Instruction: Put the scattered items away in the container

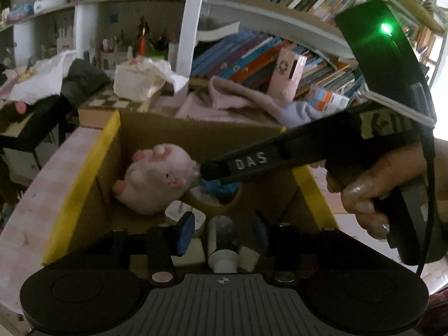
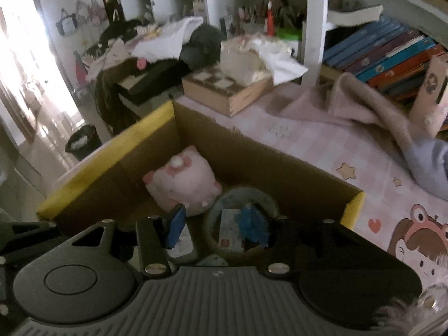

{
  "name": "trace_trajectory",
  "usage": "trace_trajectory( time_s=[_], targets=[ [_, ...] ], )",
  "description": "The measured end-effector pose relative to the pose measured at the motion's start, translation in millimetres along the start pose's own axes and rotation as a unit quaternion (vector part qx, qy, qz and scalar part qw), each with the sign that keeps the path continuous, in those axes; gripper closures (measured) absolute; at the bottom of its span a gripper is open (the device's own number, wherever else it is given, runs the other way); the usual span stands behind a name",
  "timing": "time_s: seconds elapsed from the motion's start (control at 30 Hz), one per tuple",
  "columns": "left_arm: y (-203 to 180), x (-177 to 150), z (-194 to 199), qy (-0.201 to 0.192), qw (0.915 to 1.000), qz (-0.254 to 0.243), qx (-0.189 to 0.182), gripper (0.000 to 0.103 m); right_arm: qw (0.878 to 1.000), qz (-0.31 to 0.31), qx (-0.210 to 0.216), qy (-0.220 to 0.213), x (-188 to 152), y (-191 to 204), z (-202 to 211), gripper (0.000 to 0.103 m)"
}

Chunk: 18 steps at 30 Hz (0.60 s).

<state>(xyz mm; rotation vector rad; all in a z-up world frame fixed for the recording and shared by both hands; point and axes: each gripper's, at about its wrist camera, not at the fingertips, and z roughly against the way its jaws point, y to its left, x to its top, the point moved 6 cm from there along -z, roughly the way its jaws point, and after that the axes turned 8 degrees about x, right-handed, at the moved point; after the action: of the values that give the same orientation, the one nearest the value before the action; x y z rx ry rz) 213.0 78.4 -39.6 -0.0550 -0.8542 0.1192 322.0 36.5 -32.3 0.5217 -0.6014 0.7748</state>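
Observation:
An open cardboard box [image 1: 81,184] [image 2: 112,151] with yellow-edged flaps stands on the pink table. Inside lie a pink pig plush [image 1: 156,179] [image 2: 184,184], a tape roll [image 1: 207,198] [image 2: 266,198], a white charger plug [image 1: 179,212] and a grey-white cylinder [image 1: 221,235]. My left gripper [image 1: 221,232] hangs over the box's near end, open, with the cylinder lying between its blue pads and a gap on both sides. My right gripper [image 2: 214,224] [image 1: 207,172] reaches in from the right over the tape roll, jaws apart and holding nothing. A small white card [image 2: 229,229] sits inside the roll.
A pinkish cloth [image 2: 350,103] and a grey sock [image 2: 431,165] lie on the patterned table mat [image 2: 322,145] right of the box. Behind stand a wooden chequered box [image 2: 224,89], a tissue box [image 2: 243,61] and shelved books [image 2: 386,50]. A black bin [image 2: 82,140] sits on the floor.

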Motion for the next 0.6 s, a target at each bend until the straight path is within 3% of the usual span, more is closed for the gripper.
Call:
trace_trajectory(
  time_s=[0.47, 0.6],
  targets=[
    [-6, -4, 76, -0.056, 0.9982, -0.018, -0.009, 0.051, 0.995, -0.009, -0.029, -0.093, -26, 36, 95, 0.053],
    [-8, -12, 95, -0.066, 0.9975, -0.024, -0.013, 0.042, 0.992, -0.016, -0.049, -0.113, -46, 42, 121, 0.053]
  ],
)
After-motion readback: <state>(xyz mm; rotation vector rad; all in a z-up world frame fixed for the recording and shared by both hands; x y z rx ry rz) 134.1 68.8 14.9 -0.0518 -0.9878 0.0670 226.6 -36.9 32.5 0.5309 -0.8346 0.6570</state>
